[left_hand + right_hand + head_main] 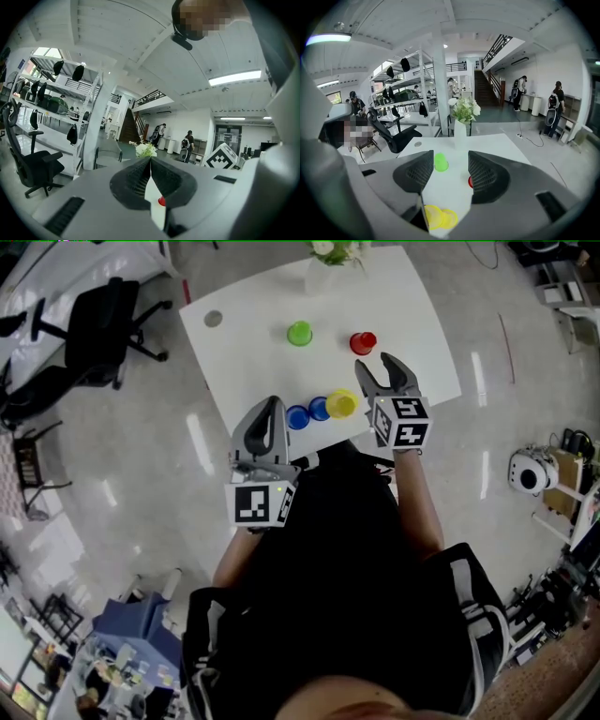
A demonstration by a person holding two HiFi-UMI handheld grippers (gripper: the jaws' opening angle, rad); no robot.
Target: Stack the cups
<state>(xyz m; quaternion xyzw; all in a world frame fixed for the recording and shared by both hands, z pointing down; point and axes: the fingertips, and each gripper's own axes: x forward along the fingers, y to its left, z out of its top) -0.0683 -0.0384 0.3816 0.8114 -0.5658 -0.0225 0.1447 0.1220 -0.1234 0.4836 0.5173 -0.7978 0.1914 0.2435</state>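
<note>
On the white table (244,343) stand a green cup (299,333), a red cup (363,342), a yellow cup (341,403) and two blue cups (298,417) close together near the front edge. My left gripper (273,403) is shut and empty, held just left of the blue cups. My right gripper (374,362) is open and empty, hovering right of the yellow cup and in front of the red one. In the right gripper view the green cup (440,162), red cup (470,181) and yellow cup (433,216) show between the jaws of the right gripper (451,168). The left gripper (150,161) shows only a sliver of the red cup (161,201).
A vase of flowers (333,259) stands at the table's far edge, and a small grey disc (214,319) lies at the far left corner. A black office chair (103,329) is on the floor to the left. A white device (530,472) sits on the floor at right.
</note>
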